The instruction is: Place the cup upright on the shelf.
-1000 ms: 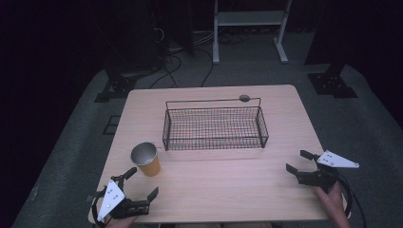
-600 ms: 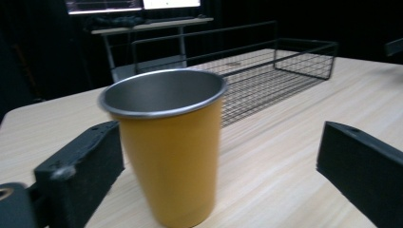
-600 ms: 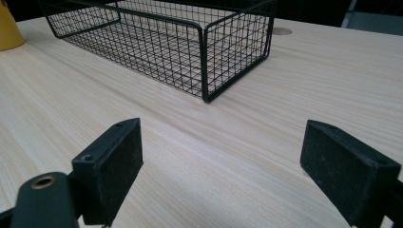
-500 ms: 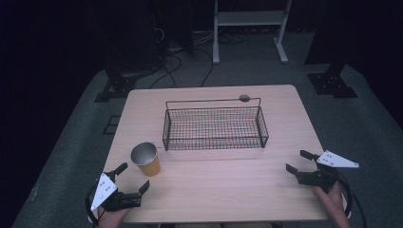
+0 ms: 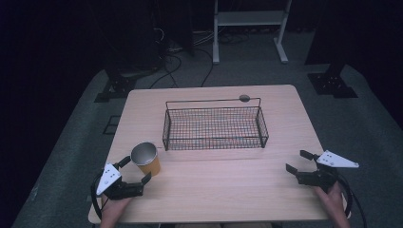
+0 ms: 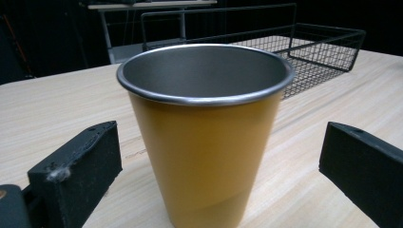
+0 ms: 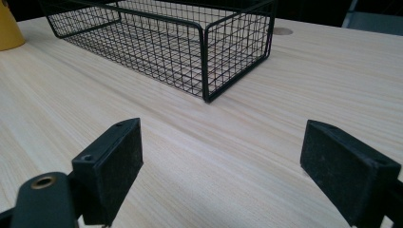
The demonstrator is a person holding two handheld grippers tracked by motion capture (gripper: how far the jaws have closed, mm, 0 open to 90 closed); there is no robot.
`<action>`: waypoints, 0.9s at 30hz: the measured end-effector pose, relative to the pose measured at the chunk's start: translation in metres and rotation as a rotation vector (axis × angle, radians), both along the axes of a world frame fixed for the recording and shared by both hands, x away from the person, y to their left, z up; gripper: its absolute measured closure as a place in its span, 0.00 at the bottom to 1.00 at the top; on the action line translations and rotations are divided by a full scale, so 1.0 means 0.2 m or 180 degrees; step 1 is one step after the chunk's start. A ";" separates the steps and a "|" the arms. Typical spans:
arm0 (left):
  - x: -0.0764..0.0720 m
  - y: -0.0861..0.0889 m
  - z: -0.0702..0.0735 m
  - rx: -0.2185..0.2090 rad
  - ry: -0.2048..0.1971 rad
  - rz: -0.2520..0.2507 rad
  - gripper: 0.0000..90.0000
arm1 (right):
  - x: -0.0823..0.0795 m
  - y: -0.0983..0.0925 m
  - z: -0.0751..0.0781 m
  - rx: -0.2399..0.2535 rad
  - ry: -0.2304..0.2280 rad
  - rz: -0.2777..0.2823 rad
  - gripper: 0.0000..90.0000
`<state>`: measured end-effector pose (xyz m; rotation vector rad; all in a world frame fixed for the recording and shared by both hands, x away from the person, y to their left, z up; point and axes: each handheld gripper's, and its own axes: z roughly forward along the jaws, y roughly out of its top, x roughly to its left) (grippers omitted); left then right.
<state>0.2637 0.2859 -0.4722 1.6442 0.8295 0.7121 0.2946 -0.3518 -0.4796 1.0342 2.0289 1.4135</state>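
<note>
The high view lays out the whole table (image 5: 214, 190): a black wire basket (image 5: 215, 127) stands near its middle, a yellow cup (image 5: 146, 158) stands upright off the basket's near left corner, and the two grippers sit at the near edge, well apart from each other.

The left gripper view adds what the high view cannot — the cup (image 6: 204, 137) up close, with a steel rim and a bare grey inside, nothing in it. Its own two black jaws stand wide on either side of the cup, neither touching the yellow wall. The basket (image 6: 304, 52) lies beyond (its mesh floor looks bare).

The right gripper view shows bare wood between its jaws, which are spread wide, and the basket's near corner (image 7: 204, 57) ahead of them. A sliver of the cup (image 7: 9, 28) sits at the upper left edge.

In the high view the left gripper (image 5: 137, 170) points up and to the right — its jaws flank the cup's base, with the left hand (image 5: 112, 209) behind it at the table edge. The right gripper (image 5: 299, 161) points left, low over the table, jaws apart on nothing; the right hand (image 5: 330, 202) grips its rear by the near right corner.
</note>
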 end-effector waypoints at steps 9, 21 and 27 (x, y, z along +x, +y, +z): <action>0.07 -0.03 0.01 0.0039 0.0035 0.0000 0.00 | 0.00 0.00 0.00 -0.0004 0.0002 0.0004 0.15; 0.15 -0.04 0.01 -0.0005 0.0103 0.0014 0.00 | 0.00 0.00 0.00 -0.0008 -0.0003 0.0013 0.15; 0.16 -0.05 0.01 -0.0008 0.0095 -0.0053 0.06 | 0.00 0.00 0.00 -0.0007 -0.0002 0.0012 0.15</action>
